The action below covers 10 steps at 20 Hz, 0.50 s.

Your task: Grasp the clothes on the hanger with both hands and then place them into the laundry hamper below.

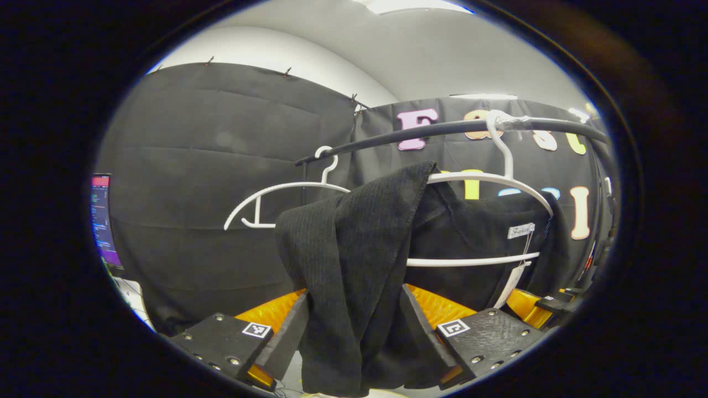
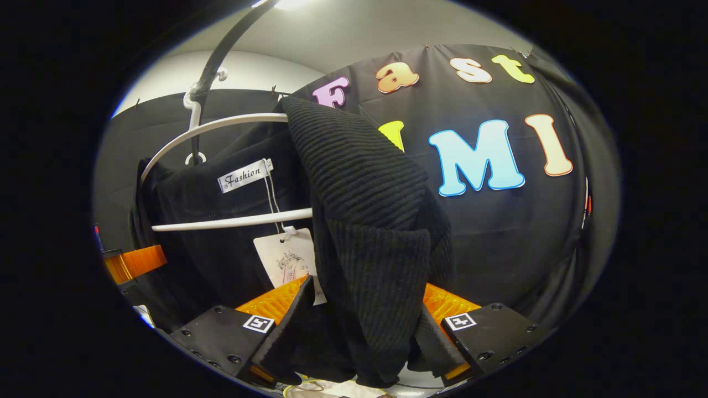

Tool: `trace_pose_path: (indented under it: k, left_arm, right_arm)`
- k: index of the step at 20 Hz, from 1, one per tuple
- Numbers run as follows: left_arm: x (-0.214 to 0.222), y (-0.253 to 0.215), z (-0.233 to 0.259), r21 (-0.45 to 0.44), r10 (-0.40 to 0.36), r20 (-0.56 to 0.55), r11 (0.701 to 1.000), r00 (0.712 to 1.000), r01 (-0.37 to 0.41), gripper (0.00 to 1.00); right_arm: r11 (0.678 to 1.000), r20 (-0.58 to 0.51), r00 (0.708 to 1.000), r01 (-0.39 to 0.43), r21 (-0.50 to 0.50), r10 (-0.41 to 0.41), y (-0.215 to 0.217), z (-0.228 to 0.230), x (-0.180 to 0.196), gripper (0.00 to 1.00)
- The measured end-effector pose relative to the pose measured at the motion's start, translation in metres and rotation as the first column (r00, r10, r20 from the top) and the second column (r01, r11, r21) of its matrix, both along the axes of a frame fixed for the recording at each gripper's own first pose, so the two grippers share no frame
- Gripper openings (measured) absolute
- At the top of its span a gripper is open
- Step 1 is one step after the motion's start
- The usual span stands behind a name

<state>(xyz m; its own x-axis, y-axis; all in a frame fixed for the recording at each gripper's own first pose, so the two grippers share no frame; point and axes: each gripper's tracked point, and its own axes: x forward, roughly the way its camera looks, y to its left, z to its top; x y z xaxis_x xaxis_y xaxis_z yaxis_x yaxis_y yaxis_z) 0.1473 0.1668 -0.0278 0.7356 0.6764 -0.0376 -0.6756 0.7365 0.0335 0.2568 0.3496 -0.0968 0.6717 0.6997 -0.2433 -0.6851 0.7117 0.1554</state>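
Black knit garment (image 1: 354, 260) draped over white hanger (image 1: 487, 179) on the dark rail (image 1: 442, 130). Left claw (image 1: 354, 331): both fingers press a hanging fold of the knit between them. Right claw (image 2: 359, 342): fingers likewise pinch a bunch of the same garment (image 2: 370, 232). Paper tag (image 2: 285, 257) dangles below the hanger's lower bar. A second, bare hanger (image 1: 276, 196) hangs farther along the rail.

Black rail (image 1: 442, 131) curving across the booth, white hanger (image 1: 492, 179) hooked on it with a black knit garment (image 1: 359, 265) draped over it, second white hanger (image 1: 276, 193) hanging bare beside
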Motion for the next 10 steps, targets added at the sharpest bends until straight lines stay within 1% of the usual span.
trace_pose_path:
  k: [1, 2, 3, 4, 6, 7, 8, 9, 10]
  left_arm:
    - [0.003, 0.002, 0.0, 0.0, 0.001, 0.002, 1.0, 1.0, -0.001, 0.84]
    - [0.005, 0.005, 0.001, -0.002, 0.002, 0.003, 1.0, 1.0, -0.002, 0.79]
    - [0.008, 0.006, 0.001, -0.004, -0.003, 0.001, 1.0, 1.0, 0.003, 0.74]
    - [0.01, 0.007, 0.001, -0.001, -0.008, -0.001, 1.0, 1.0, 0.008, 0.69]
    - [0.004, 0.017, 0.005, 0.013, 0.01, -0.006, 1.0, 1.0, -0.01, 0.6]
    - [0.005, 0.015, 0.007, 0.0, -0.011, -0.006, 1.0, 1.0, 0.011, 0.55]
    - [-0.002, 0.02, 0.008, 0.006, 0.008, -0.008, 1.0, 1.0, -0.008, 0.5]
    - [-0.008, 0.024, 0.012, 0.012, 0.014, 0.008, 1.0, 1.0, -0.014, 0.38]
    - [-0.006, 0.018, 0.01, -0.003, -0.008, 0.001, 1.0, 1.0, 0.008, 0.27]
  right_arm:
    - [1.0, -0.002, 1.0, -0.001, 0.006, 0.001, 0.001, 0.0, 0.001, 0.96]
    - [1.0, -0.001, 1.0, -0.001, 0.006, 0.001, 0.001, 0.0, 0.003, 0.89]
    - [1.0, 0.0, 1.0, -0.013, 0.008, 0.013, 0.003, 0.0, 0.002, 0.89]
    - [1.0, 0.008, 1.0, -0.023, 0.004, 0.023, 0.005, -0.001, 0.003, 0.81]
    - [1.0, 0.018, 0.999, -0.028, -0.007, 0.028, 0.004, 0.0, 0.005, 0.64]
    - [1.0, 0.015, 1.0, -0.026, -0.003, 0.026, 0.002, 0.0, 0.007, 0.49]
    - [1.0, 0.001, 1.0, -0.009, 0.015, 0.009, -0.002, 0.002, 0.01, 0.34]
    - [0.999, -0.019, 1.0, -0.024, 0.039, 0.025, 0.001, 0.002, 0.008, 0.19]
    - [0.997, -0.038, 0.998, -0.048, 0.061, 0.051, 0.005, 0.001, 0.008, 0.04]
